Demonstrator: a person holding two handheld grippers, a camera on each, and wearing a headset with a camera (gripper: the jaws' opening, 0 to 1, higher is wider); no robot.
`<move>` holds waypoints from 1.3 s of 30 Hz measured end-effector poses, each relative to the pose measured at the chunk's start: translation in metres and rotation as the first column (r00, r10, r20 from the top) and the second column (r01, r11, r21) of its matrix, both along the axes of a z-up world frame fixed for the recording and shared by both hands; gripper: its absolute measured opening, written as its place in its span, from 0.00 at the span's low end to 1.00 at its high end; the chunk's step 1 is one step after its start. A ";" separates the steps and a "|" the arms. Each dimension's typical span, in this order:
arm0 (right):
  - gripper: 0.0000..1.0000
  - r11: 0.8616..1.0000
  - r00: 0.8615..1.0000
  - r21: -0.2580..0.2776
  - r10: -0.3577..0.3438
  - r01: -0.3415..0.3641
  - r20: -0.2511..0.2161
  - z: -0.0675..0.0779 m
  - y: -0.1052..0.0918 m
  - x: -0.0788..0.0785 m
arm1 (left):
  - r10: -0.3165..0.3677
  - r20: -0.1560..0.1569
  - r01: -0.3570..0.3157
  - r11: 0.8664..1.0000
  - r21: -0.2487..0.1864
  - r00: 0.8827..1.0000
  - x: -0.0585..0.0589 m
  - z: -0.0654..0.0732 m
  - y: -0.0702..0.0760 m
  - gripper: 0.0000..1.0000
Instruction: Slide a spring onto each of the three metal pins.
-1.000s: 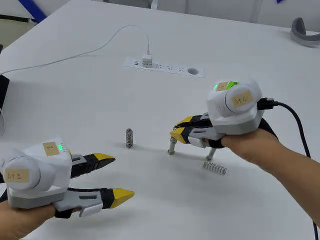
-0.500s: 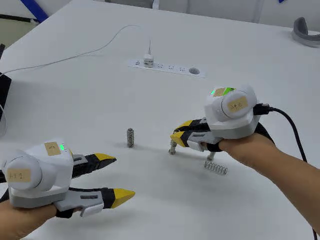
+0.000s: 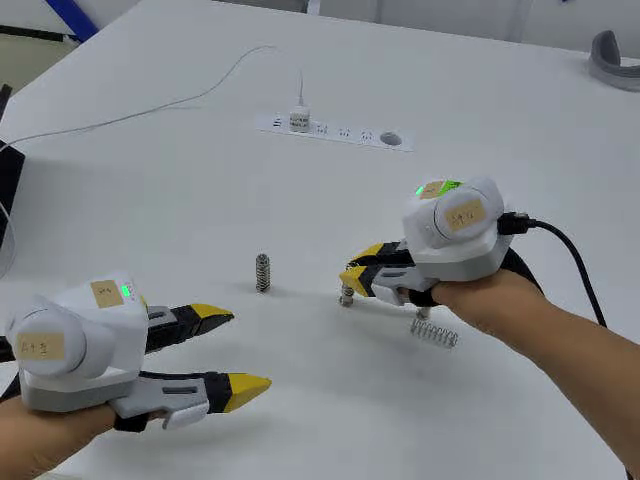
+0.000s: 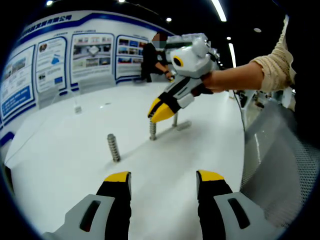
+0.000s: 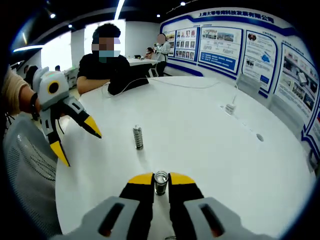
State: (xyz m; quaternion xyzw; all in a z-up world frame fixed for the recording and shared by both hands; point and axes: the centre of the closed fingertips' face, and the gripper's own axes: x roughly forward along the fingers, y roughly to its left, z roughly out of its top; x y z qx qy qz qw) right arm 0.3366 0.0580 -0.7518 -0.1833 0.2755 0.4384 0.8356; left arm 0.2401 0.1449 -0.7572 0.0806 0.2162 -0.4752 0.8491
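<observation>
Three metal pins stand on the white table (image 3: 180,200). The left pin (image 3: 263,272) (image 5: 137,136) (image 4: 114,146) wears a spring. My right gripper (image 3: 353,277) (image 5: 160,181) is shut on a spring (image 5: 160,182) that sits around the top of the middle pin (image 3: 346,296) (image 4: 153,130). The third pin (image 3: 422,313) (image 4: 175,119) is bare and half hidden behind that gripper. A loose spring (image 3: 434,334) lies flat just right of it. My left gripper (image 3: 247,350) (image 4: 164,177) hovers open and holds nothing at the near left, pointing toward the pins.
A white power strip (image 3: 330,130) with a plugged-in charger and its cable (image 3: 200,95) lies at the back of the table. A grey curved object (image 3: 615,65) rests at the far right. A seated person (image 5: 107,65) is beyond the table's edge.
My right gripper has sunk lower over the middle pin, so less of the pin shows beneath its tips. The left gripper has stayed put.
</observation>
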 end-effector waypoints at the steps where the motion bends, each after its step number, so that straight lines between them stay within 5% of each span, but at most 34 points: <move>1: 0.12 1.000 1.000 -0.001 0.000 0.000 0.000 0.000 0.000 0.000 | 0.000 -0.001 0.000 1.000 0.000 1.000 0.000 0.000 0.000 0.53; 39: 0.16 1.000 1.000 -0.018 -0.010 0.010 -0.004 -0.011 -0.002 -0.001 | -0.013 0.000 0.013 1.000 0.003 1.000 0.001 0.000 -0.003 0.52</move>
